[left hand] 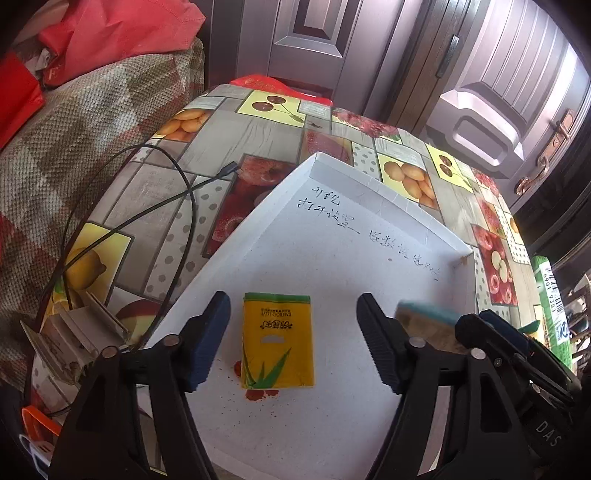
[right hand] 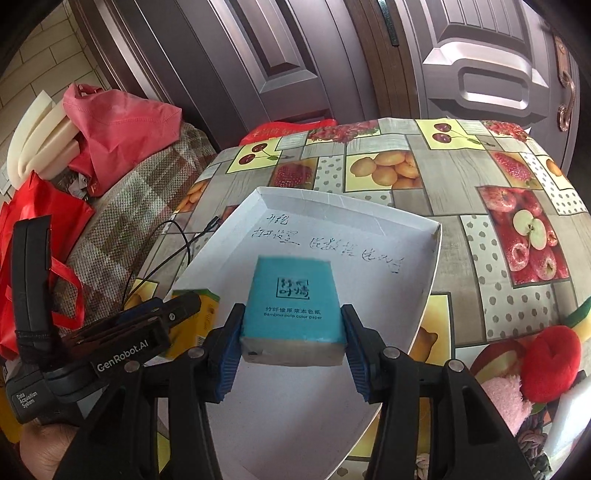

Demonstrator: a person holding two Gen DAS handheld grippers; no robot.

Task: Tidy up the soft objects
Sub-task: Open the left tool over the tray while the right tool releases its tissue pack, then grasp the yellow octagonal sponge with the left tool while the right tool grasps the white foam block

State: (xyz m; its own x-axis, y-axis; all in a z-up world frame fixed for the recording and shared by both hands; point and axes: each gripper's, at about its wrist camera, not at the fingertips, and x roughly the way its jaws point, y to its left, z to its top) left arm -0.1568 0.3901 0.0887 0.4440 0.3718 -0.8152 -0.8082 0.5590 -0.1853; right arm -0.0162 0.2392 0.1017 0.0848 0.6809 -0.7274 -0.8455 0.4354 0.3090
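A worktop point(left hand: 229, 122) covered in a fruit-print cloth carries a shallow white box lid point(left hand: 332, 236) with handwriting across its floor. In the left wrist view a black cable point(left hand: 147, 206) loops over the cloth in the left half of the frame, ending in a plug just beside the lid's upper left wall, and a small grey plastic holder point(left hand: 74, 336) sits at lower left. A checked blanket point(left hand: 74, 140) and a red bag point(left hand: 122, 33) fill the upper left. In the right wrist view a red plush toy point(right hand: 550, 362) and a pink one point(right hand: 506, 402) lie on the worktop at lower right, outside the lid.

The left gripper point(left hand: 293, 339) stands open, its blue-padded fingers on either side of a yellow tissue pack point(left hand: 277, 339) that lies flat on the lid's floor at lower centre; neither finger touches the pack. Red-brown stains point(left hand: 258, 393) mark the lid just below the pack.

The right gripper point(right hand: 293, 354) is closed on a teal tissue pack point(right hand: 293, 306), pinched at its two sides and held above the lid's floor at centre frame. The pack's far edge is blurred. In this view the left gripper crosses the lower left, in front of the yellow pack.
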